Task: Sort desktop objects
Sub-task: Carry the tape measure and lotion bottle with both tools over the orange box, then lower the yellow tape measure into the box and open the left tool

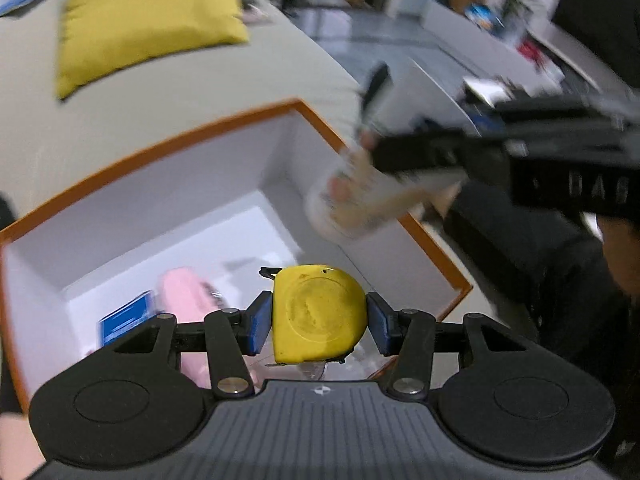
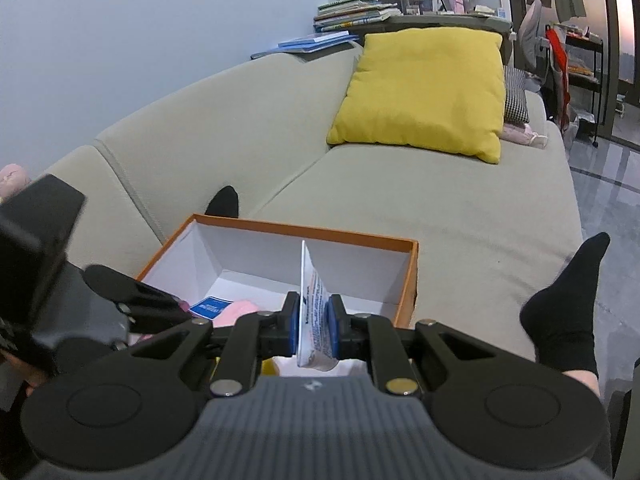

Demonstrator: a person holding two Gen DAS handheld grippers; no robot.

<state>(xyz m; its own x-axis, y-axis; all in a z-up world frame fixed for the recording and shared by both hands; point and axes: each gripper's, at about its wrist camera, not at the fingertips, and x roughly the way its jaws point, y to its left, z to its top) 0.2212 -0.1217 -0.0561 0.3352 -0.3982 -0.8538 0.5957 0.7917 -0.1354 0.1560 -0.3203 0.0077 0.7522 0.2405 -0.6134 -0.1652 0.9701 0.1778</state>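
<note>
Left gripper (image 1: 319, 322) clamps yellow tape measure (image 1: 318, 314); right gripper (image 2: 314, 324) pinches white packet (image 2: 314, 312); orange box (image 2: 410, 280) beneath both.

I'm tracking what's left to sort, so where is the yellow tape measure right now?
In the left wrist view, the yellow tape measure is clamped in the left gripper, held over the orange-rimmed box on the sofa.
</note>
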